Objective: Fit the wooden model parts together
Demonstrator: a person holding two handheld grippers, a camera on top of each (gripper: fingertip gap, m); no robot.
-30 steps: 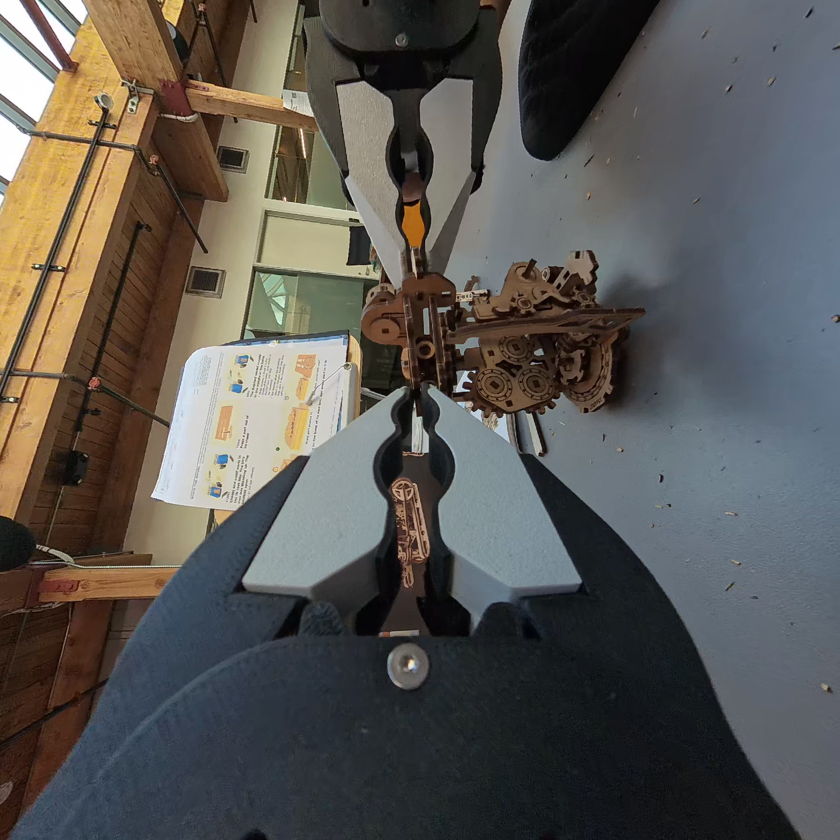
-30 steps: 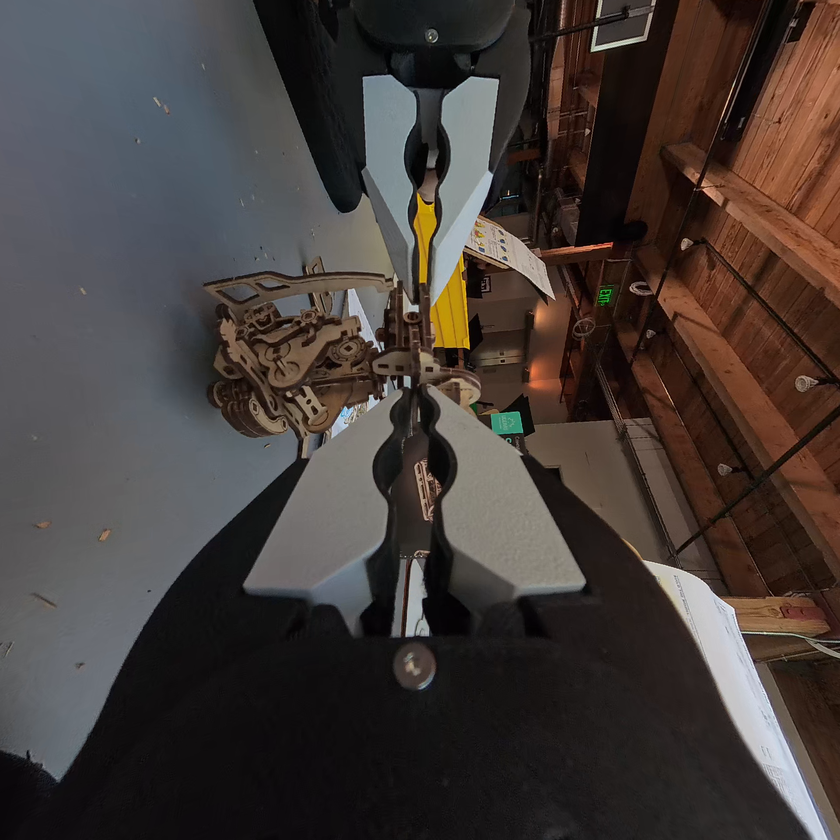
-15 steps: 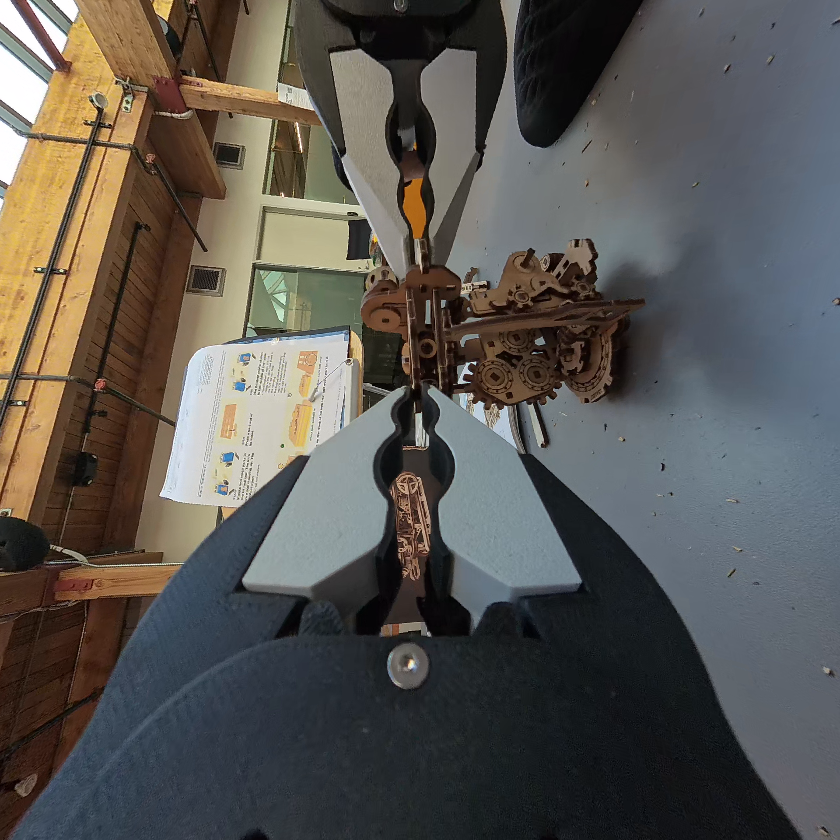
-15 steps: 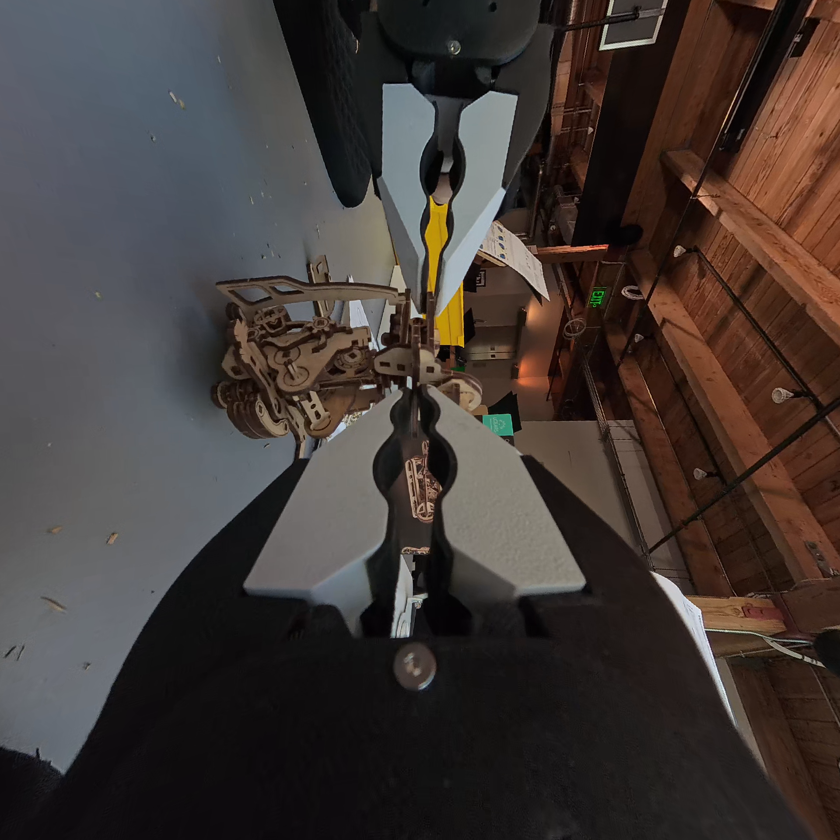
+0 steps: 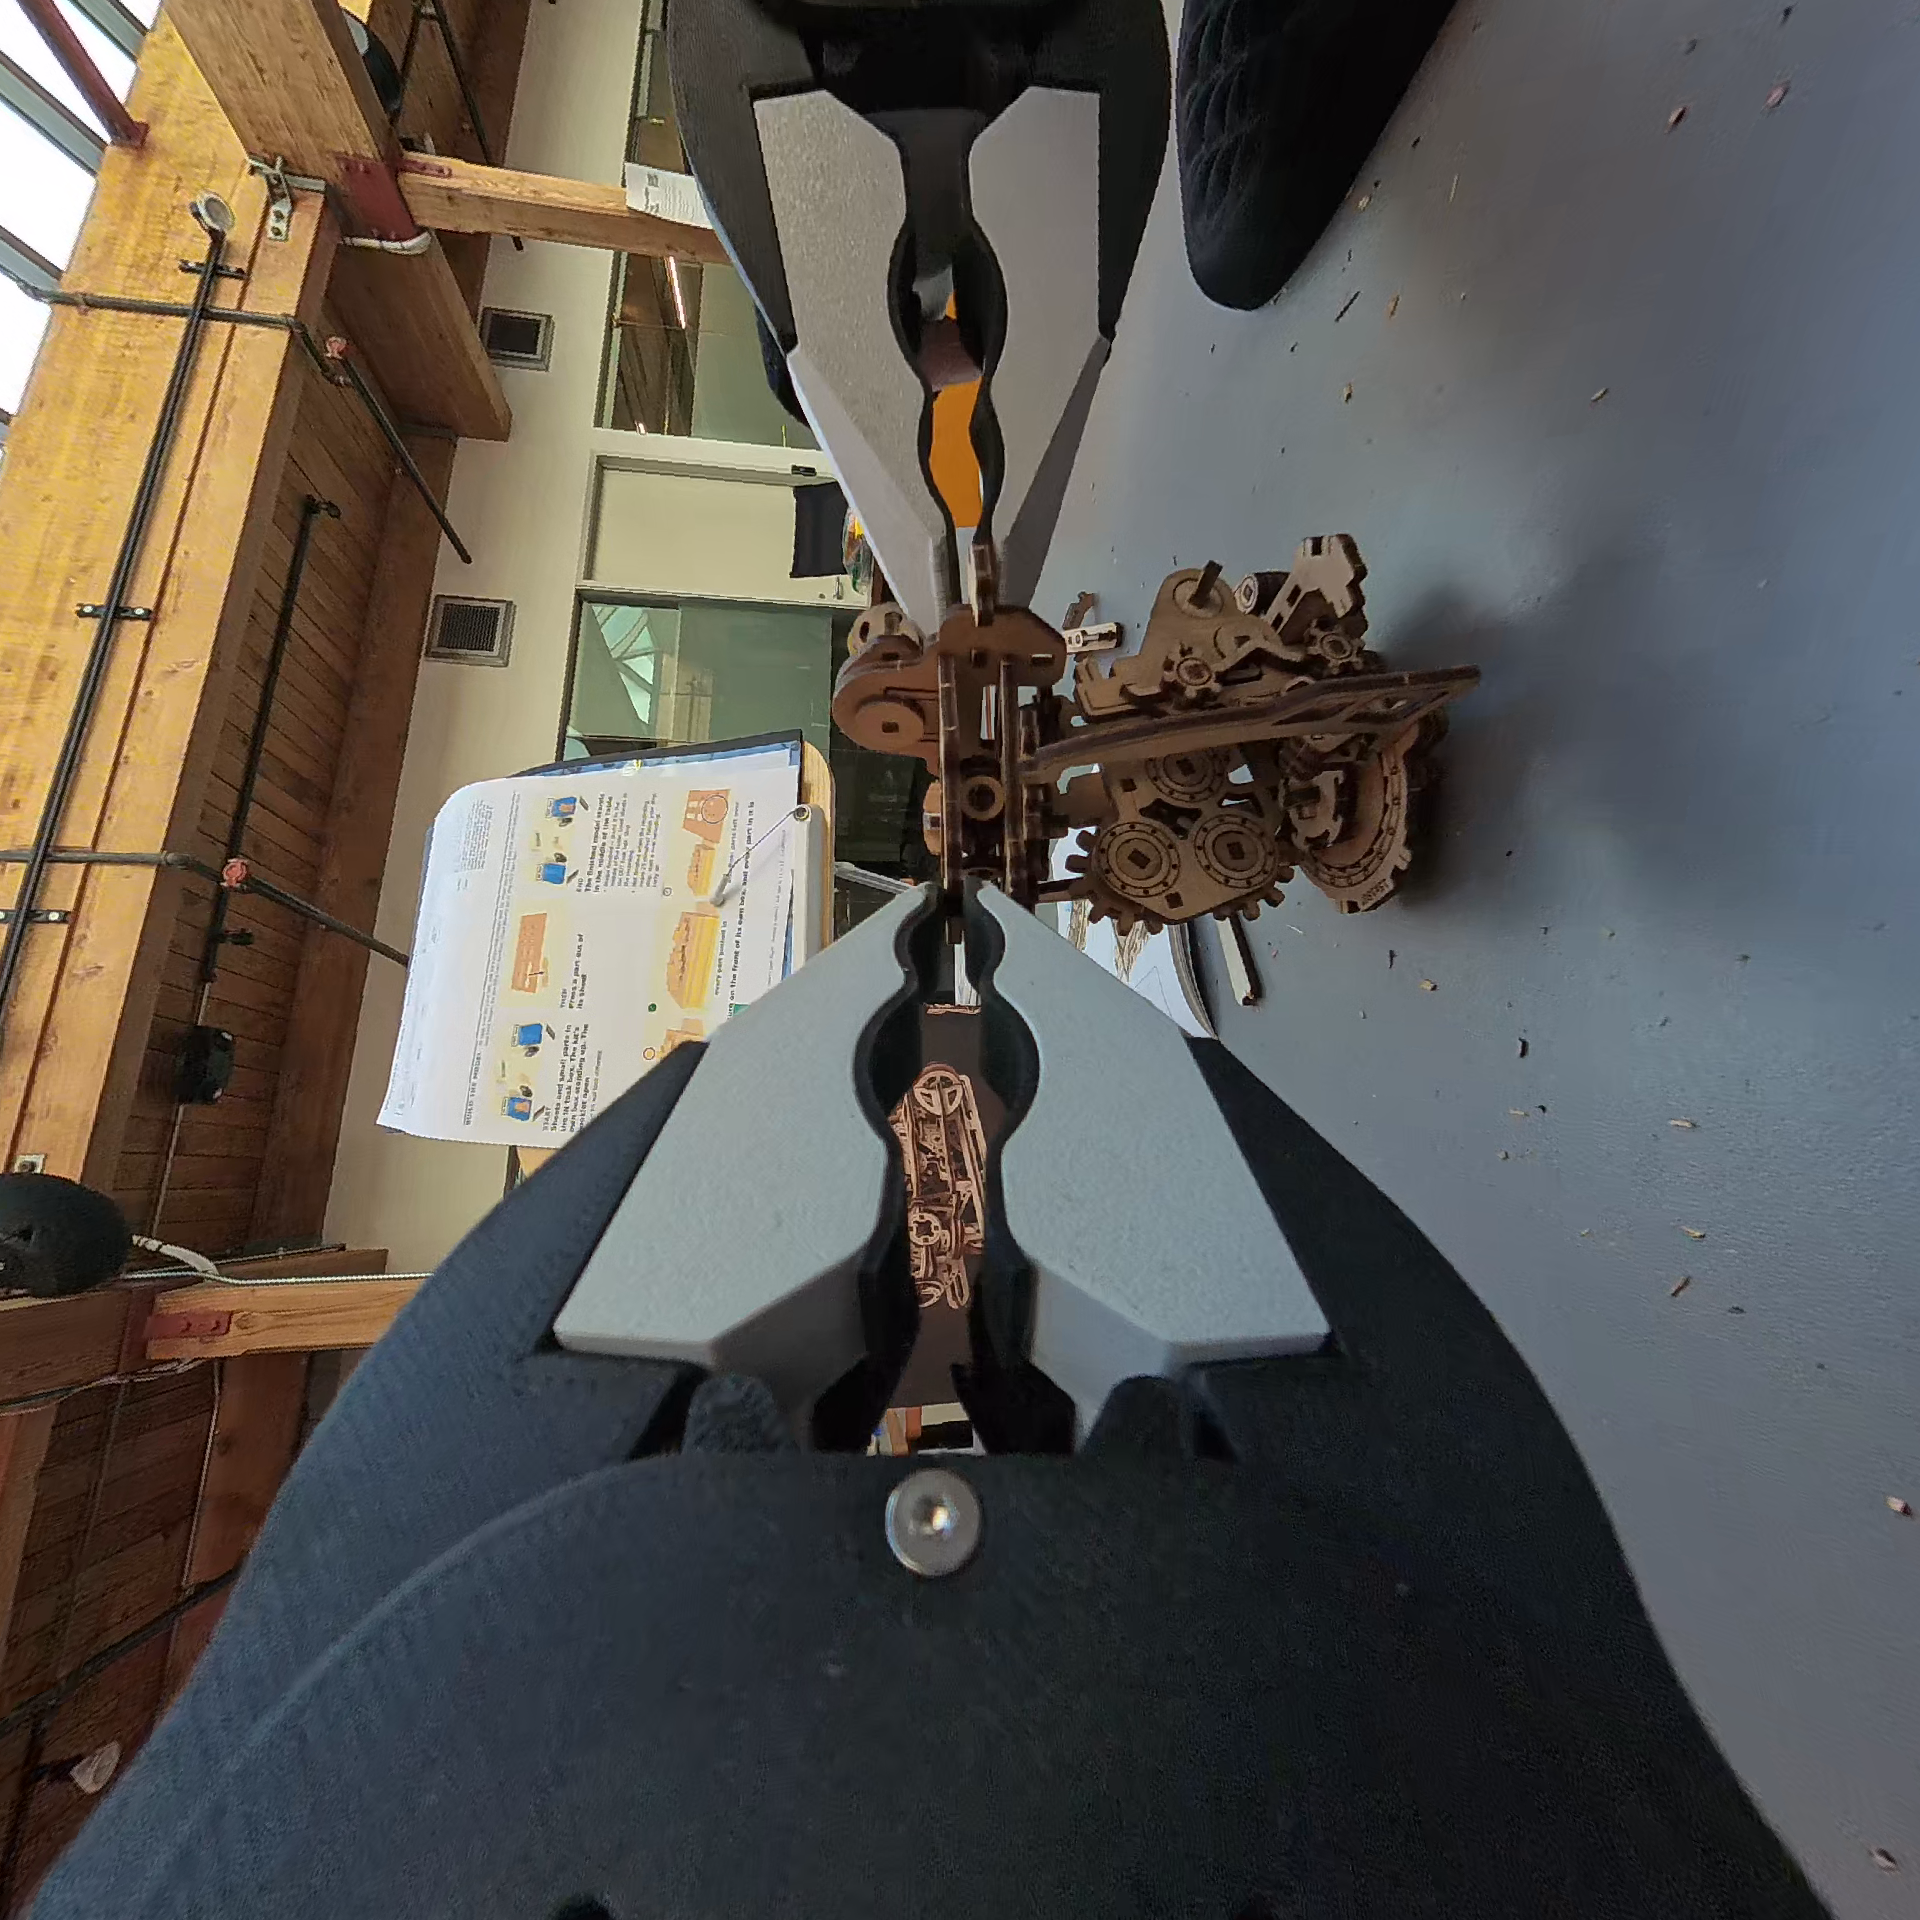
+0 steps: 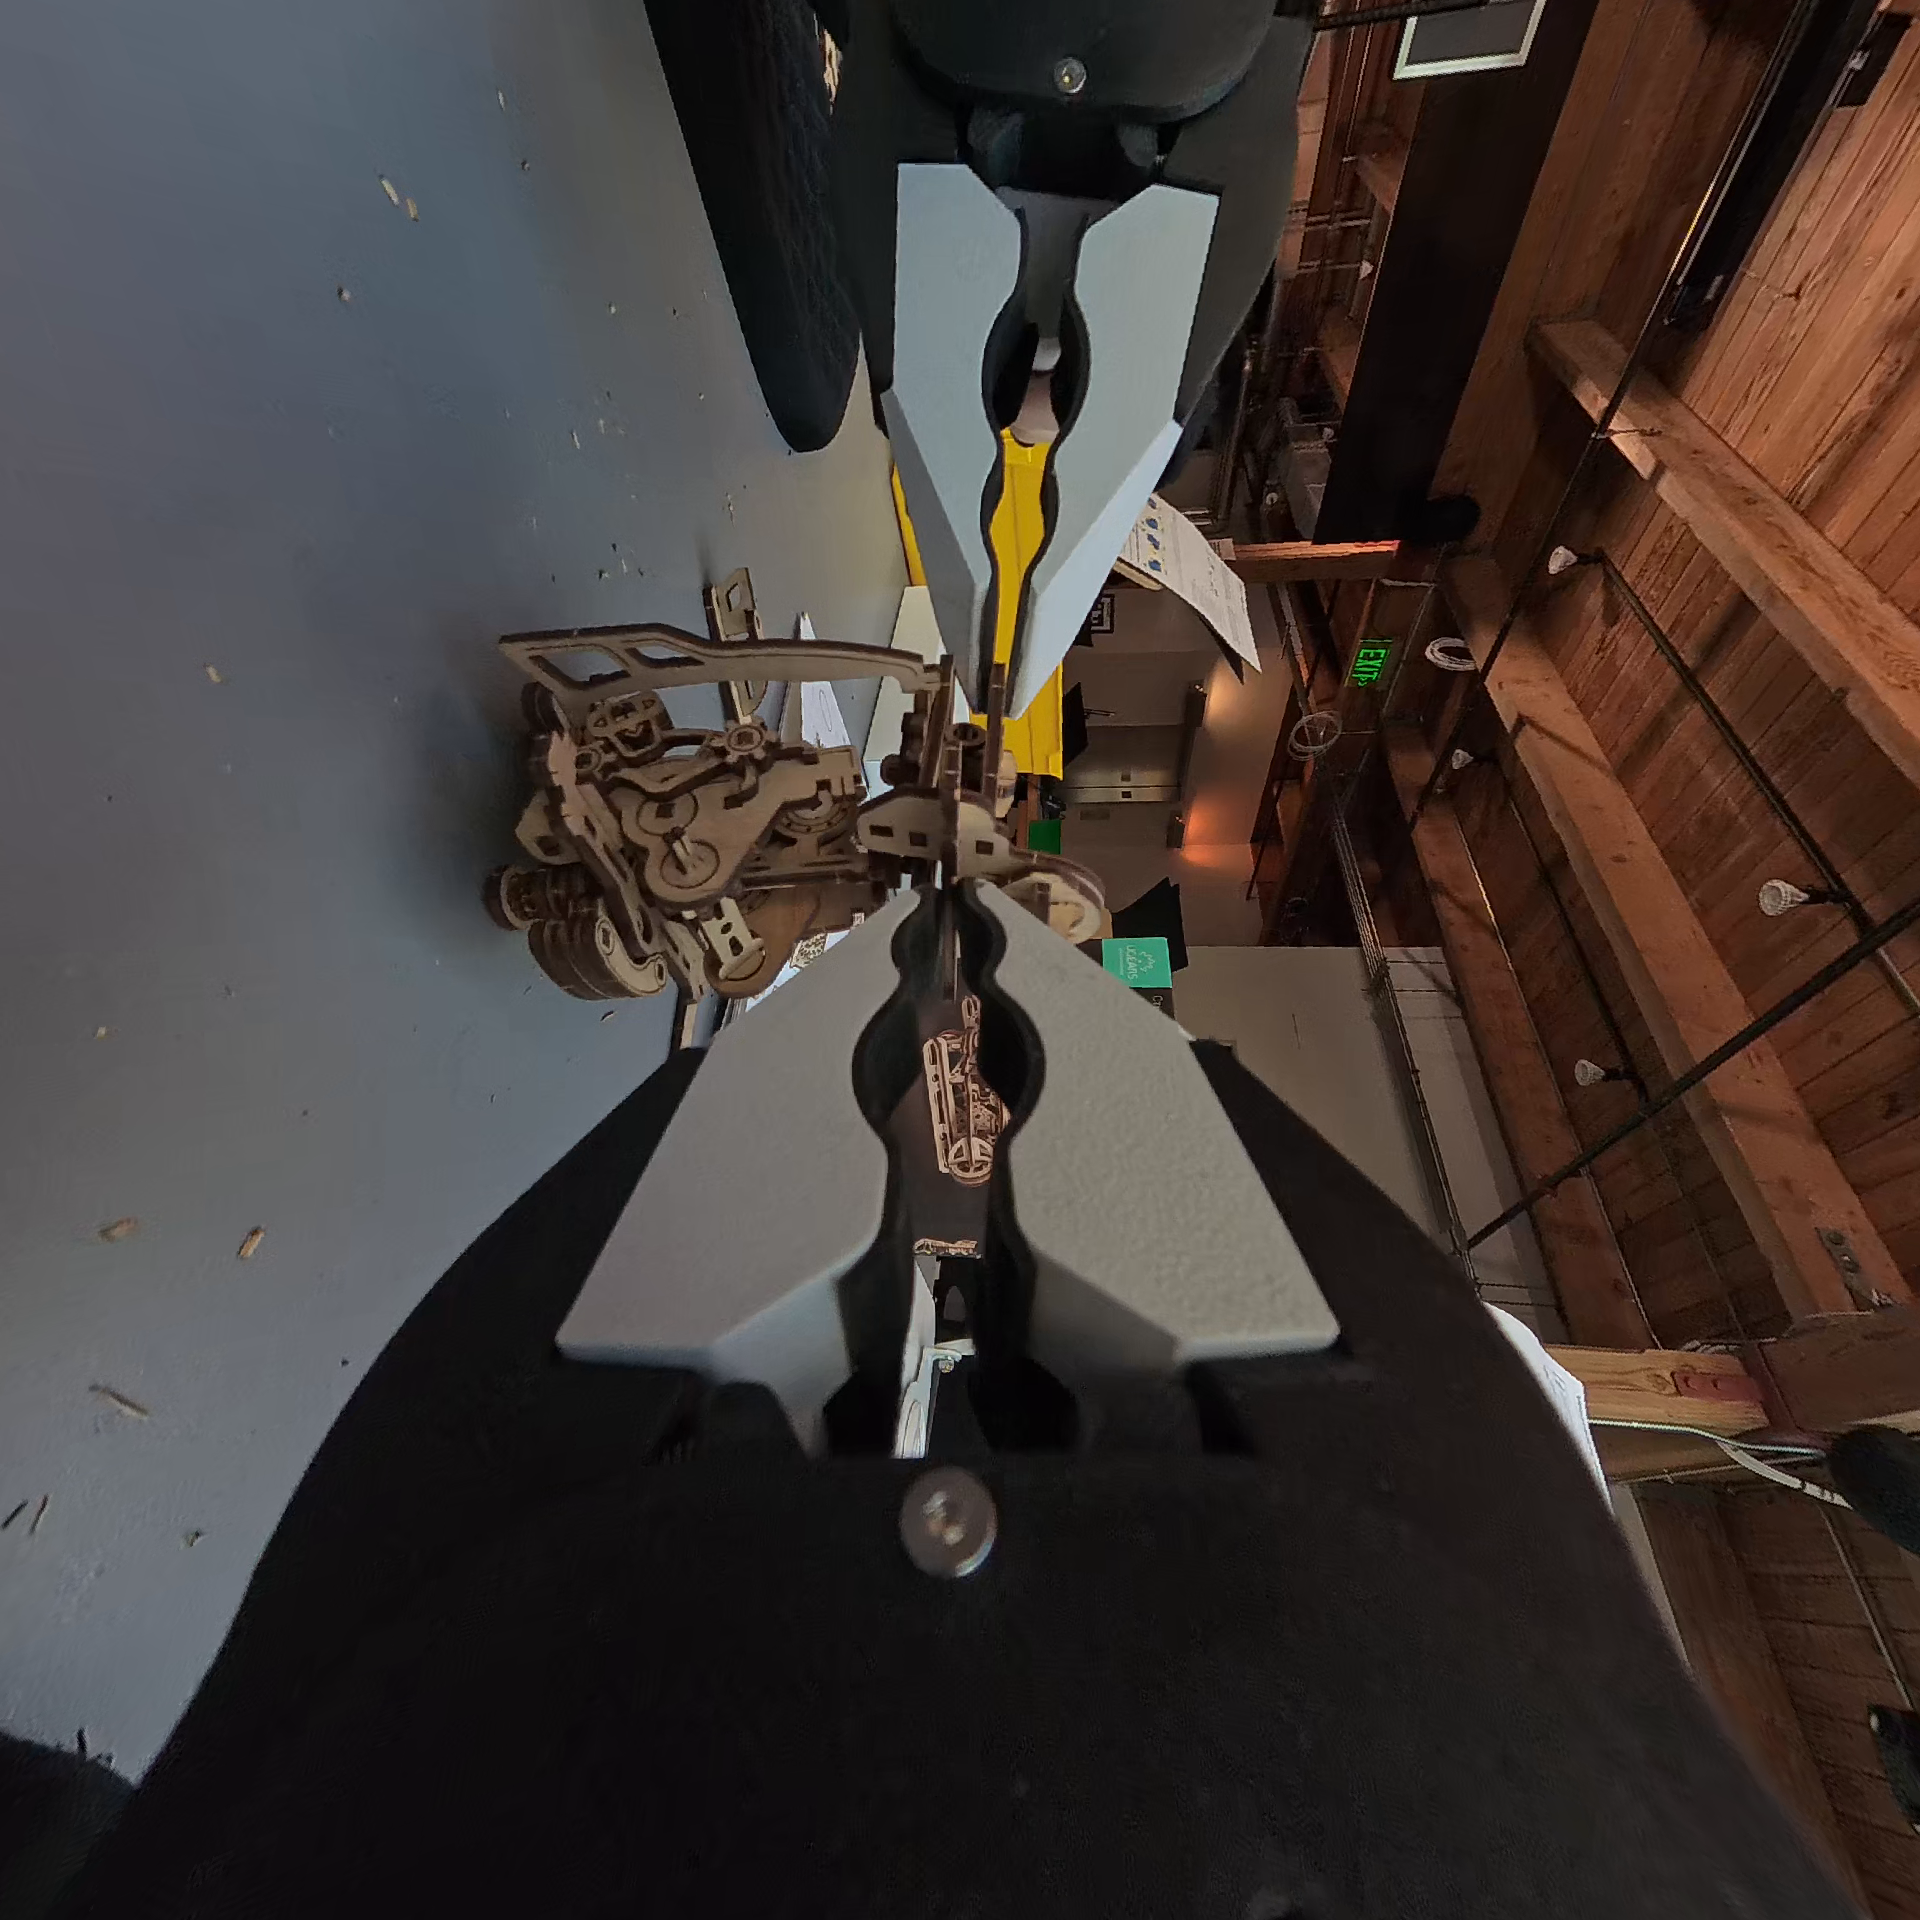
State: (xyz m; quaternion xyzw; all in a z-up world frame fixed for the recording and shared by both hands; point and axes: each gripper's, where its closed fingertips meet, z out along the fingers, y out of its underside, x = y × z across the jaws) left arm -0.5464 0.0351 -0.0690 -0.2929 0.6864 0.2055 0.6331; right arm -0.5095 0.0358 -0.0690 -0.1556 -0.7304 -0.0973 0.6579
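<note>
Grey tabletop (image 5: pixel 1662 1039) | 1 wooden model (image 5: pixel 1195 790) | 2 grippers: left (image 5: pixel 954 904) + right (image 6: pixel 961 891) both pinching model

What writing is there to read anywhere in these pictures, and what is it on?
I don't quote writing, so here is only what carries it.
White instruction sheet with coloured pictures, on a stand: small print.
Green lit sign on the wooden wall: legible.
Small teal card: too small to read.
Brown wooden gear model: tiny engraved mark, too small to read.
</note>
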